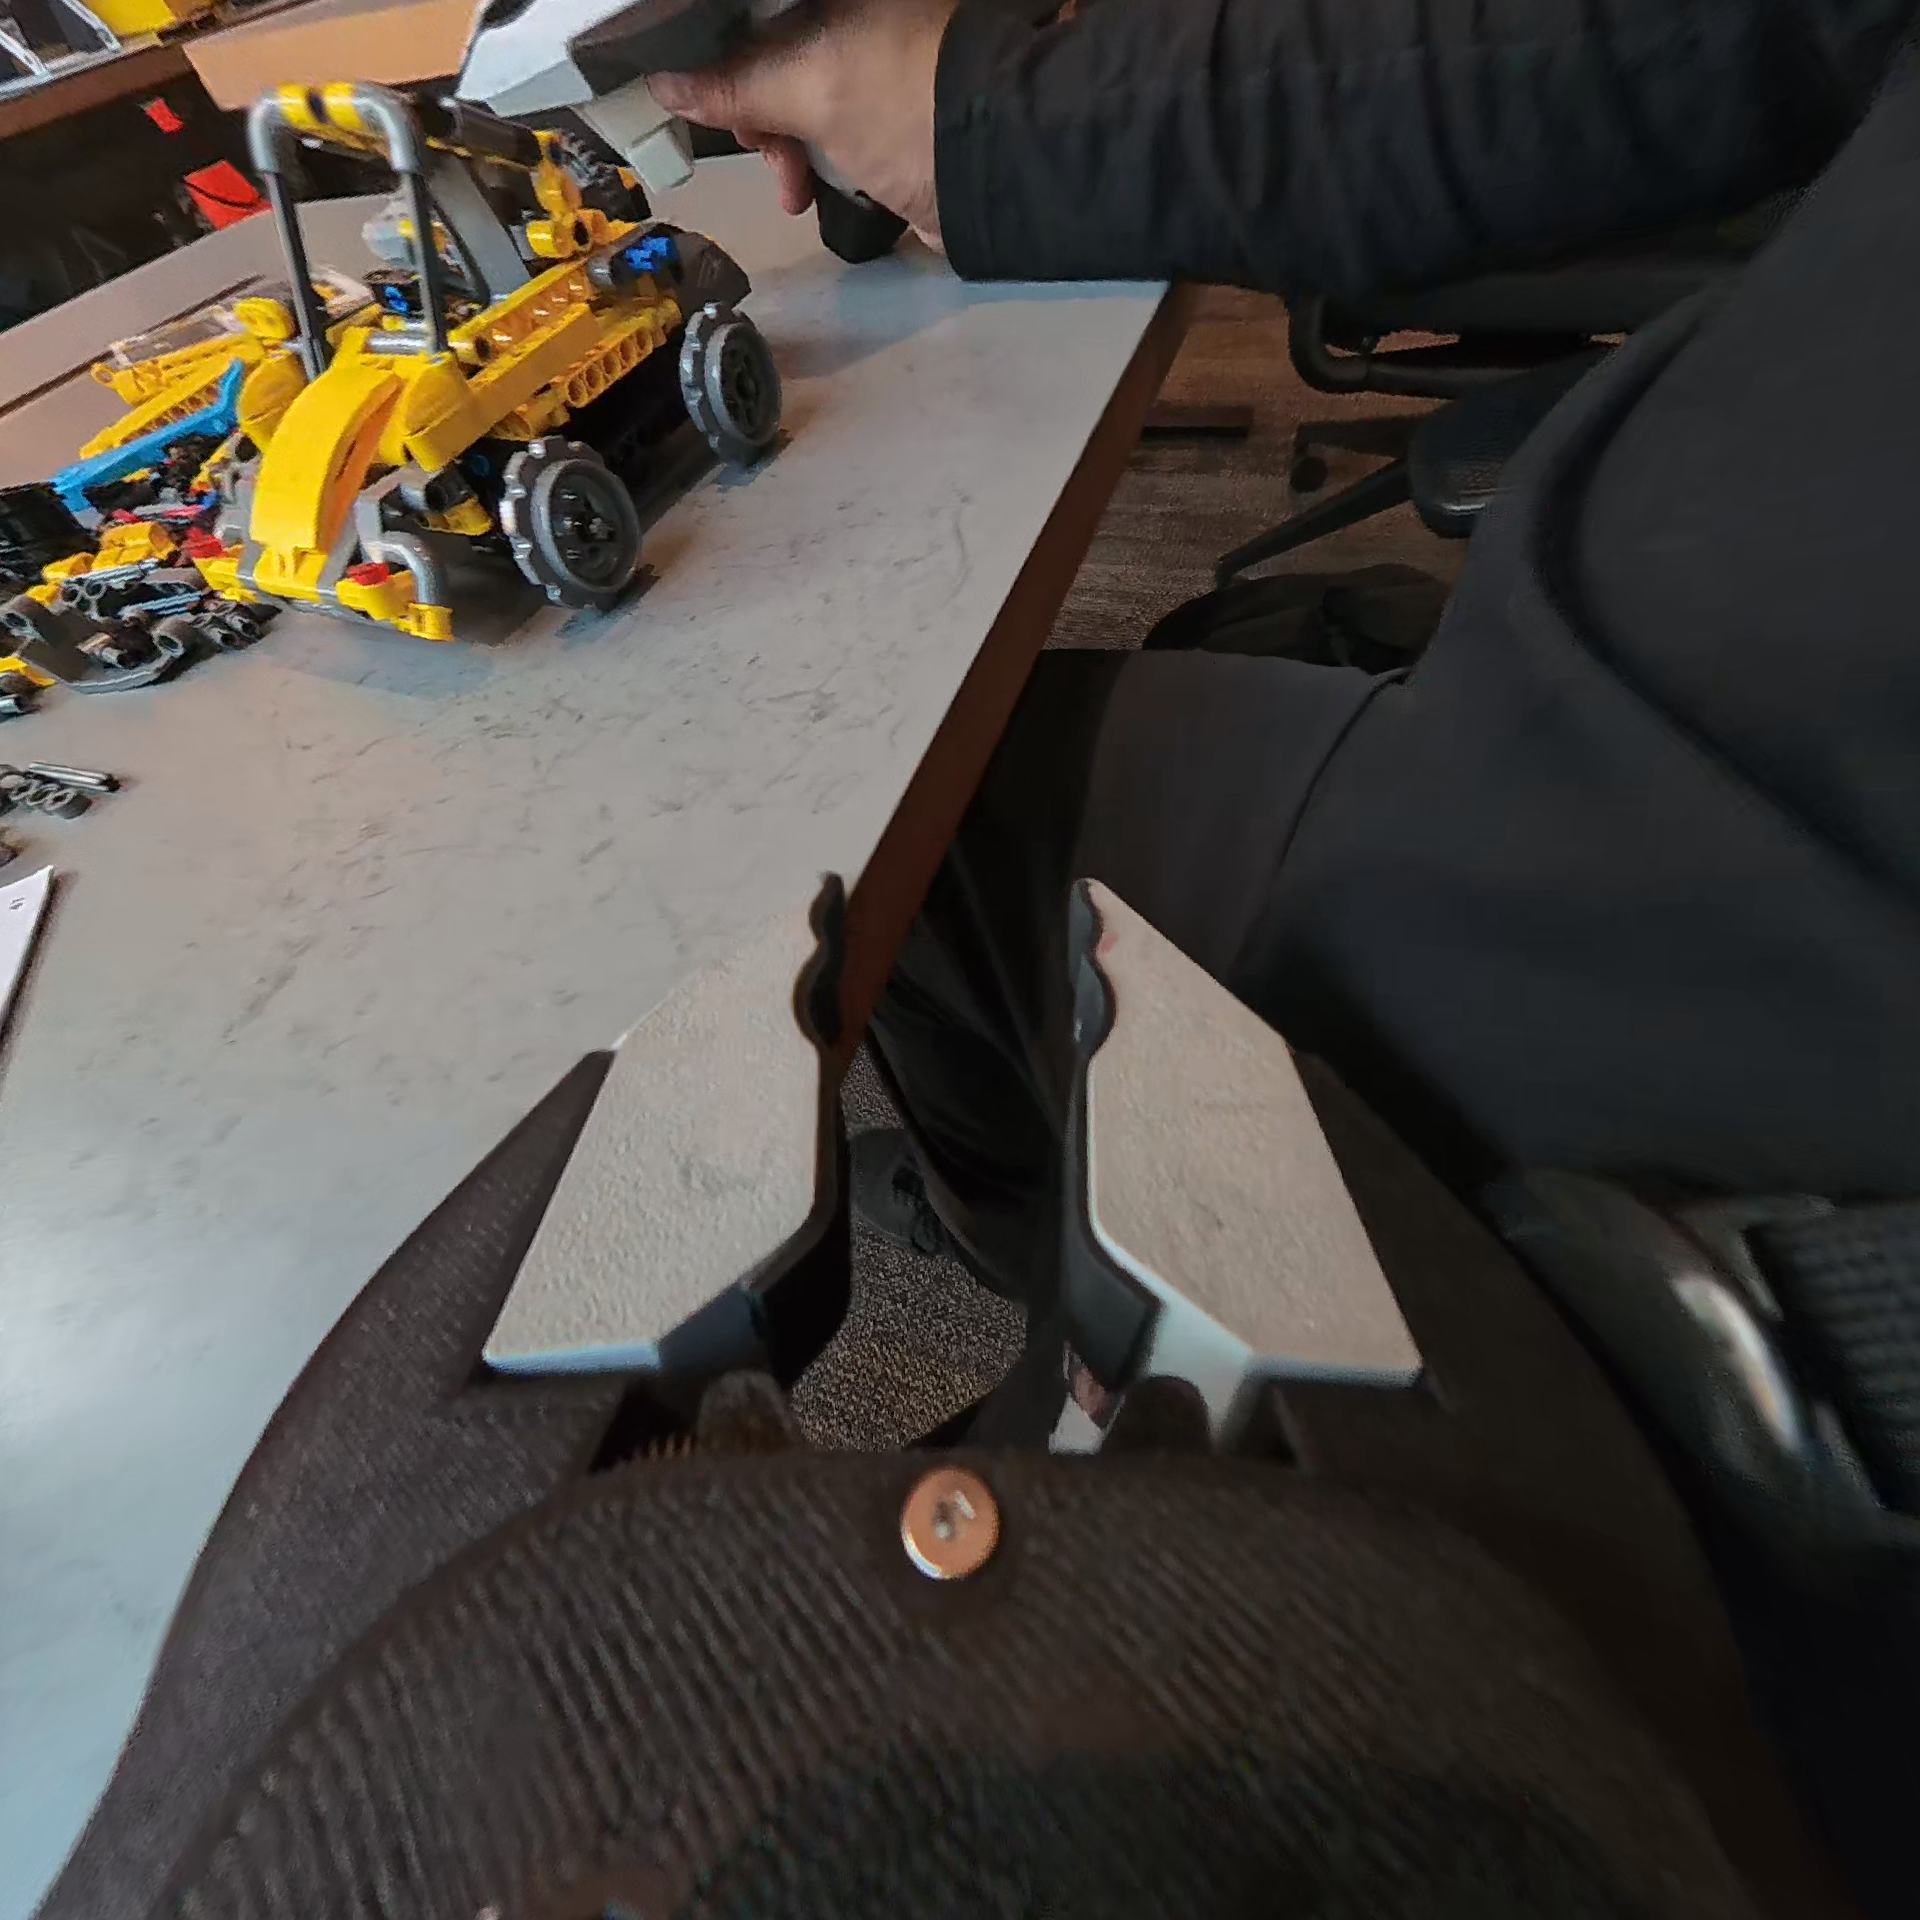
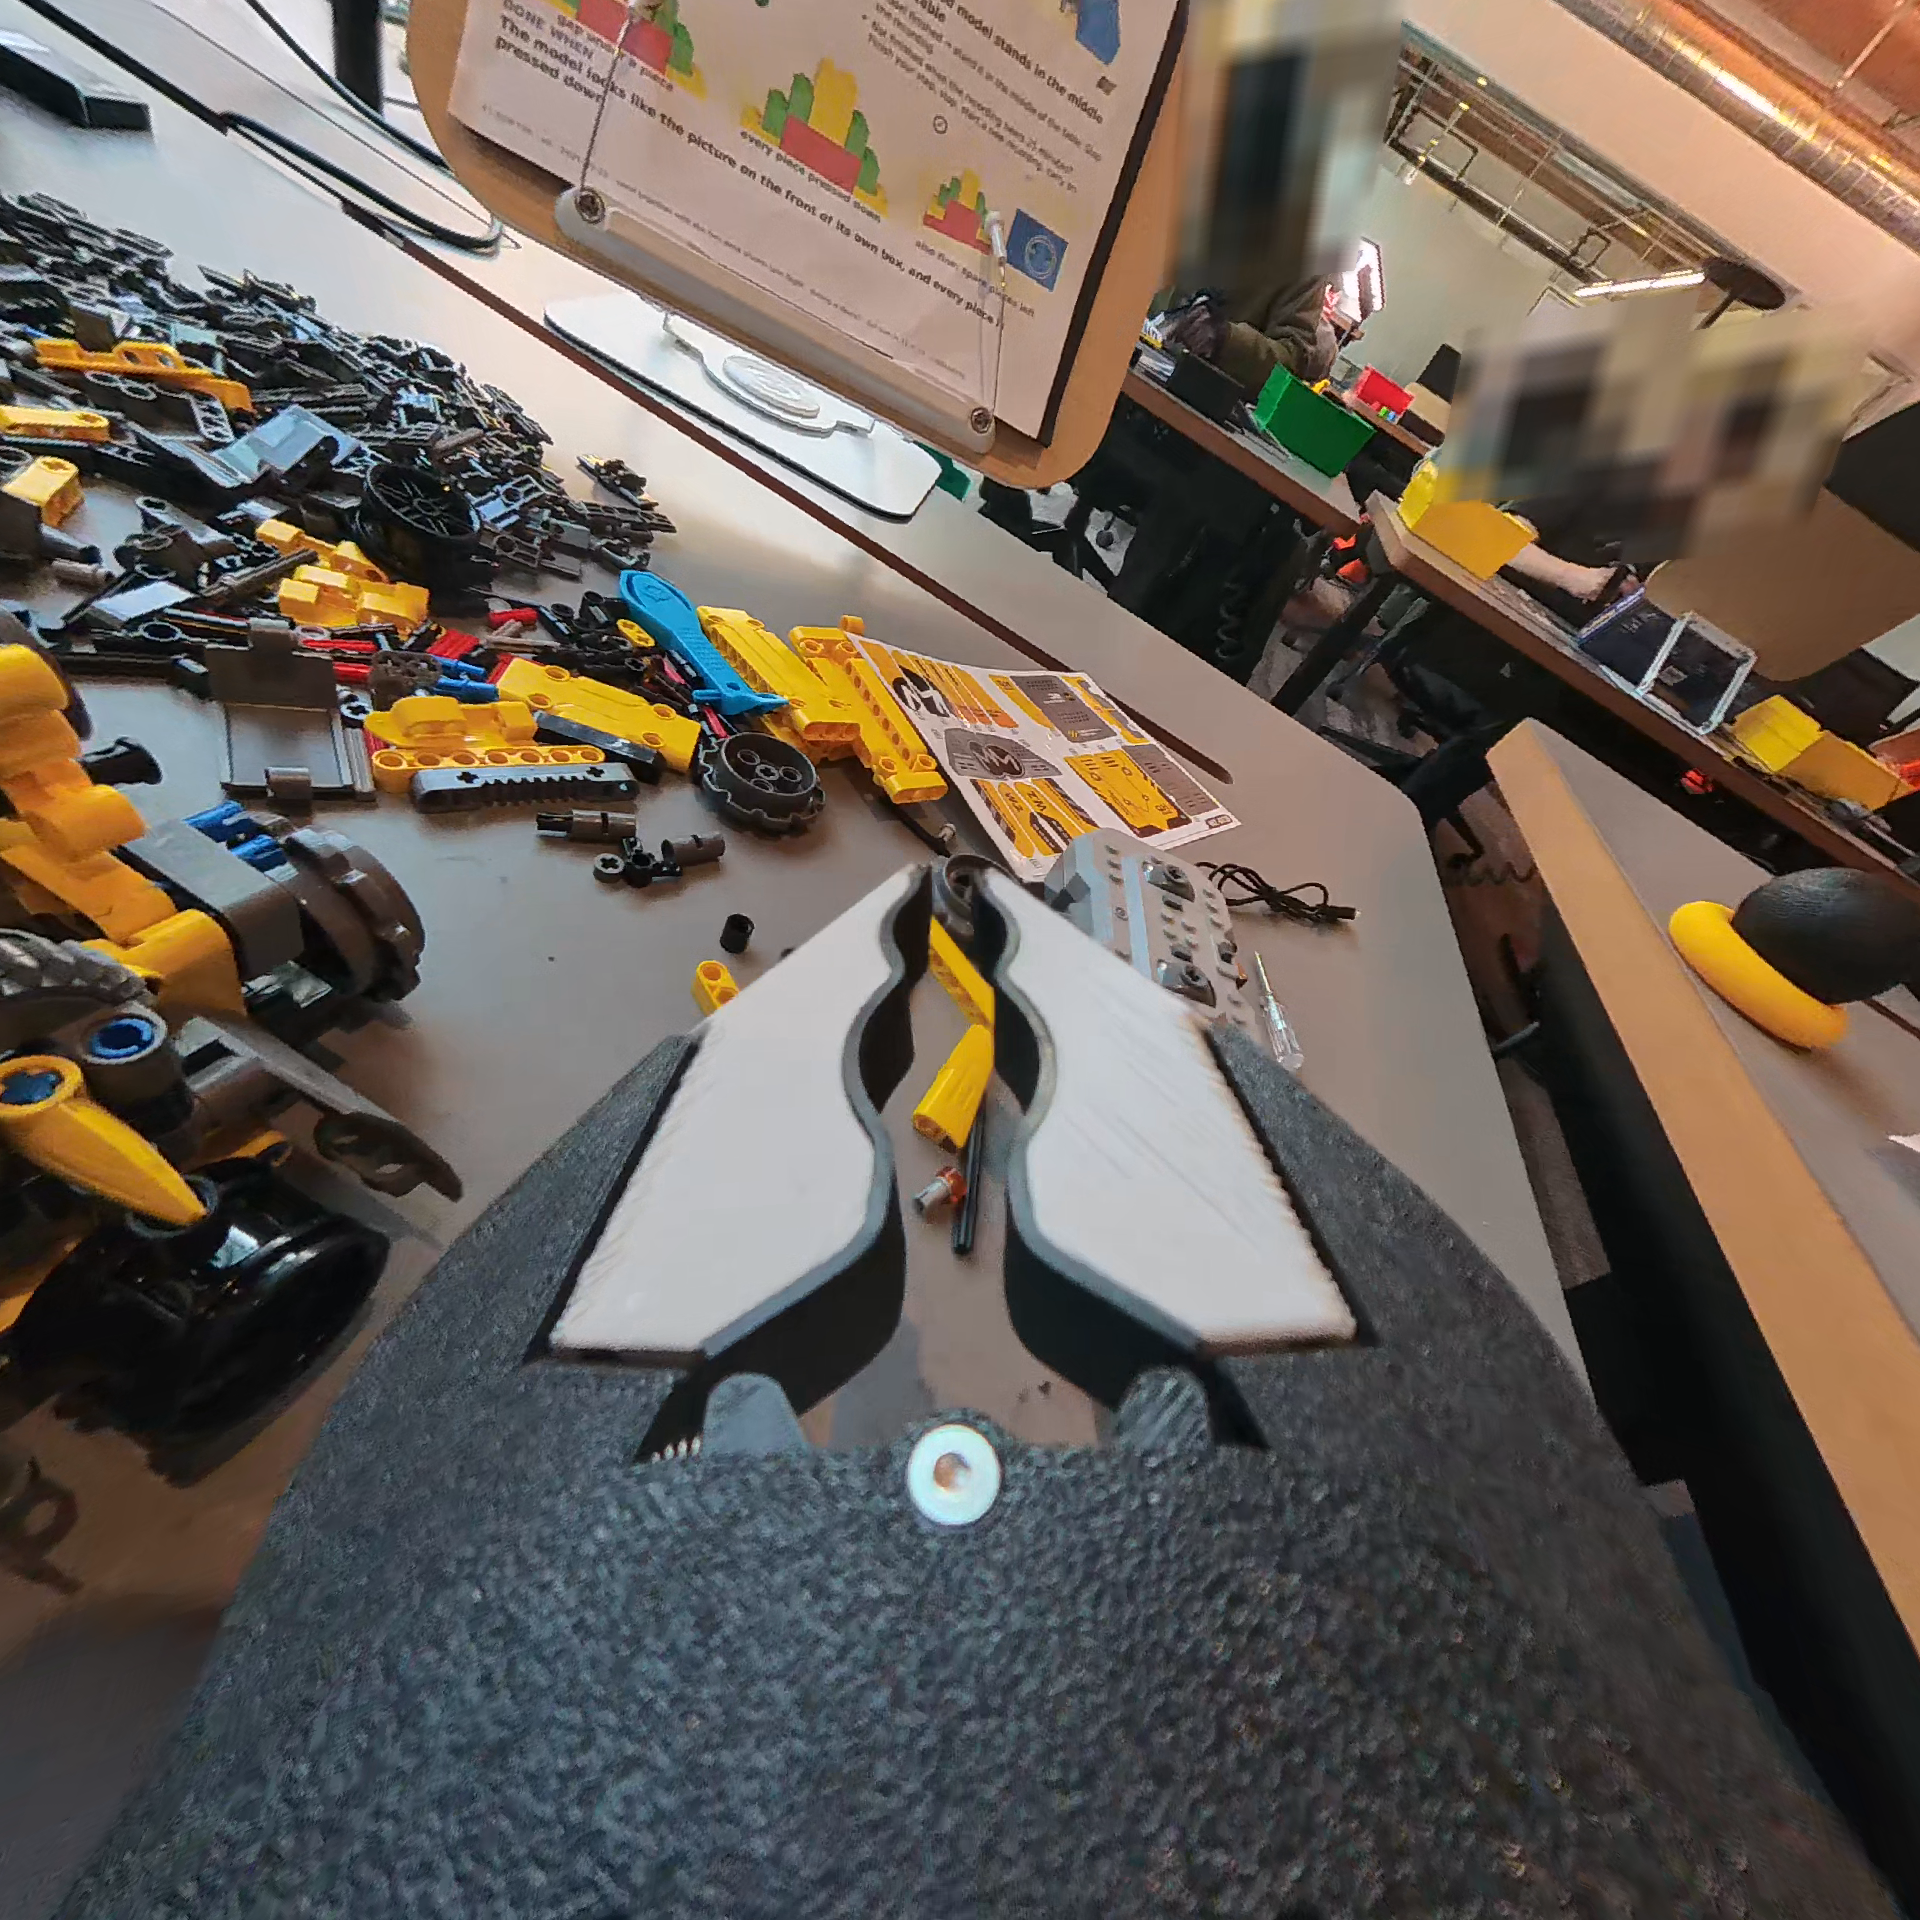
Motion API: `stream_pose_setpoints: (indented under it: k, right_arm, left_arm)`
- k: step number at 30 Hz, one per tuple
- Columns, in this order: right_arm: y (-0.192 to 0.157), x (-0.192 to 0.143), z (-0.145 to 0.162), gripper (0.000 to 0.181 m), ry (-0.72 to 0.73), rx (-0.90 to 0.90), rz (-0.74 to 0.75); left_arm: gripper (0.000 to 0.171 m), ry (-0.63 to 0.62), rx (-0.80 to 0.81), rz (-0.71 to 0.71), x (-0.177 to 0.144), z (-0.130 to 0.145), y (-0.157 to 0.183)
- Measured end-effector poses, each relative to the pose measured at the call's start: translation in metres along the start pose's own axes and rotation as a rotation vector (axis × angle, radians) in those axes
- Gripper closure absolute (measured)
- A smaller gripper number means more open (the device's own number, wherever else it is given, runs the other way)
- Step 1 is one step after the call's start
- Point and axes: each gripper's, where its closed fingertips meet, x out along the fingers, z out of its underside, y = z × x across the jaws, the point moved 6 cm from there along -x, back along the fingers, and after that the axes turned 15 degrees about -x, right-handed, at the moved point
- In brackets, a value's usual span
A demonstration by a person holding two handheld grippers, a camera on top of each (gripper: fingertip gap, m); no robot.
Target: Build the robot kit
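A yellow and grey toy brick vehicle (image 1: 468, 416) with black wheels stands on the grey table (image 1: 468, 987); part of it shows at the left of the right wrist view (image 2: 125, 1039). My left gripper (image 1: 956, 935) is open and empty, over the table's front edge, far from the vehicle. My right gripper (image 2: 951, 888) hovers over loose parts with its jaws nearly together. A small grey round piece (image 2: 958, 883) shows at its tips; I cannot tell if it is pinched. A yellow beam (image 2: 961, 971), a yellow cone piece (image 2: 951, 1086) and a black axle (image 2: 971, 1184) show in the gap below.
Several loose yellow, black and blue parts (image 2: 312, 468) cover the table's left. A sticker sheet (image 2: 1049, 748), a grey box (image 2: 1143, 914) and a small screwdriver (image 2: 1273, 1013) lie ahead. A paper stand (image 2: 810, 156) is behind. A person's arm (image 1: 1351, 135) and legs are at the table edge. Spacing between my two grippers at the tips: around 40 cm.
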Motion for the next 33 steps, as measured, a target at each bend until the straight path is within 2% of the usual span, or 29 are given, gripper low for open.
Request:
stream_pose_setpoints:
  k: [2, 4, 8, 12, 15, 18, 20, 22, 23, 24, 25, 27, 30, 33]
  right_arm:
    - [0.005, -0.001, 0.001, 0.175, 0.012, 0.046, 0.004]
    - [0.011, -0.002, 0.004, 0.173, 0.018, 0.111, 0.003]
    - [0.016, 0.003, 0.009, 0.159, -0.027, 0.154, 0.004]
    - [0.014, 0.007, 0.012, 0.158, -0.068, 0.132, 0.014]
    - [0.018, 0.01, 0.016, 0.147, -0.107, 0.155, 0.027]
    - [0.018, 0.016, 0.021, 0.144, -0.154, 0.176, -0.004]
    - [0.017, 0.018, 0.023, 0.143, -0.175, 0.169, -0.022]
    - [0.019, 0.018, 0.024, 0.151, -0.197, 0.127, 0.037]
    - [0.021, 0.016, 0.024, 0.159, -0.204, 0.096, 0.084]
    - [0.023, 0.012, 0.023, 0.174, -0.206, 0.064, 0.131]
    - [0.025, 0.007, 0.019, 0.181, -0.195, 0.033, 0.176]
    - [0.028, -0.007, 0.005, 0.181, -0.104, 0.028, 0.268]
    - [0.021, -0.035, -0.018, 0.181, 0.007, 0.096, 0.273]
    - [0.013, -0.083, -0.067, 0.181, 0.22, 0.079, 0.28]
  left_arm:
    - [0.131, 0.006, -0.022, -0.006, -0.003, 0.0, -0.006]
    - [0.137, 0.037, -0.068, -0.026, -0.008, -0.002, -0.014]
    - [0.144, 0.112, -0.169, -0.067, -0.023, -0.01, -0.027]
    - [0.157, 0.203, -0.269, -0.046, -0.039, -0.018, -0.032]
    - [0.171, 0.234, -0.321, -0.029, -0.046, -0.019, -0.035]
    - [0.171, 0.217, -0.376, -0.089, -0.051, -0.014, -0.043]
    - [0.171, 0.214, -0.392, -0.181, -0.054, -0.009, -0.048]
    - [0.171, 0.195, -0.398, -0.24, -0.057, -0.002, -0.047]
    - [0.171, 0.17, -0.401, -0.248, -0.056, 0.001, -0.045]
    - [0.171, 0.152, -0.39, -0.256, -0.056, 0.002, -0.042]
    - [0.171, 0.143, -0.371, -0.276, -0.057, 0.002, -0.042]
    - [0.171, 0.138, -0.366, -0.337, -0.062, -0.002, -0.045]
    - [0.171, 0.175, -0.412, -0.447, -0.079, -0.01, -0.058]
    - [0.15, 0.185, -0.403, -0.627, -0.118, -0.022, -0.079]
